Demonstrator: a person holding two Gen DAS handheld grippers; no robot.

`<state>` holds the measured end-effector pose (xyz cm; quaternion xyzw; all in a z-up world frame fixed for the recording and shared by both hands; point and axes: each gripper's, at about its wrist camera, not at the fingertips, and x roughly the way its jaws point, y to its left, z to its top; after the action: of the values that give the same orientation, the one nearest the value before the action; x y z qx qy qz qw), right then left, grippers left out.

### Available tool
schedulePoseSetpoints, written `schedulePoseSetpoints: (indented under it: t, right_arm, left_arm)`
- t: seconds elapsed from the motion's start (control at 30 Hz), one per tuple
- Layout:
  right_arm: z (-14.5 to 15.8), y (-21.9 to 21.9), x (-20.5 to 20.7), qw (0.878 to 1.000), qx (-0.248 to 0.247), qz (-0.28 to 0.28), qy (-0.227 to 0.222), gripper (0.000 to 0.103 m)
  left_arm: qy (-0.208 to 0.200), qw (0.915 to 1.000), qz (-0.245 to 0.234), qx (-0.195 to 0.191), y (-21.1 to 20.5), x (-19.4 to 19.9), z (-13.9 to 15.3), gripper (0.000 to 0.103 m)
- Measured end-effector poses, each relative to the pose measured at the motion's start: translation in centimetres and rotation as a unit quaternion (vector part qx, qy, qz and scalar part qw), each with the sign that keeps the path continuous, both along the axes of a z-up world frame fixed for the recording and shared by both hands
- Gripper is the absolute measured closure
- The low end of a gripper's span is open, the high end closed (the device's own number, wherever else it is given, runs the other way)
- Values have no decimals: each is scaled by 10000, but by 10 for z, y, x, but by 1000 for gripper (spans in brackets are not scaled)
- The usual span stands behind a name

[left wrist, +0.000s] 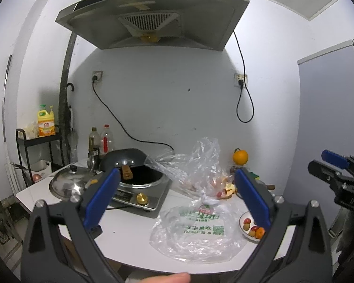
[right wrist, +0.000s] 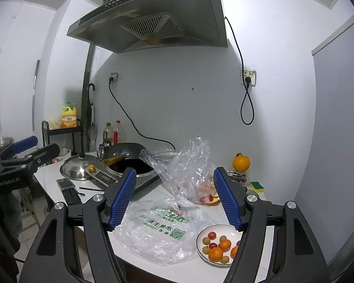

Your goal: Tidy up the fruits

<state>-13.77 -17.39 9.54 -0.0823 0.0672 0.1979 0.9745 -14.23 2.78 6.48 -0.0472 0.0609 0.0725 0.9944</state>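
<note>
A white plate (right wrist: 201, 233) at the table's front right holds small oranges, red fruits and greenish fruits; it also shows in the left wrist view (left wrist: 242, 217). A clear plastic bag (right wrist: 188, 165) behind it holds fruit pieces and peel (right wrist: 206, 197). A flat printed plastic bag (right wrist: 158, 228) lies beside the plate. A large orange (right wrist: 241, 162) stands on something at the back right. My left gripper (left wrist: 177, 195) is open and empty, held above the table's front. My right gripper (right wrist: 174, 195) is open and empty, above the printed bag.
An induction cooker with a dark wok (right wrist: 129, 160) sits at the middle left, a steel lid (right wrist: 76, 167) beside it. Bottles (right wrist: 113, 132), a rack with detergent (right wrist: 68, 118), a sponge (right wrist: 257, 185) and a grey fridge (left wrist: 330, 118) are around.
</note>
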Motion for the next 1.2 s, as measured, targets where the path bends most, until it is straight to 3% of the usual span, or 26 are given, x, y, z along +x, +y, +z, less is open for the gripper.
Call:
schedulePoseSetpoints:
  t: [1.2]
  right_arm:
    - [-6,-2,4,10000,-25,-39,71,32]
  left_arm:
    - [56,10000,45,-42,3,4,-4,4]
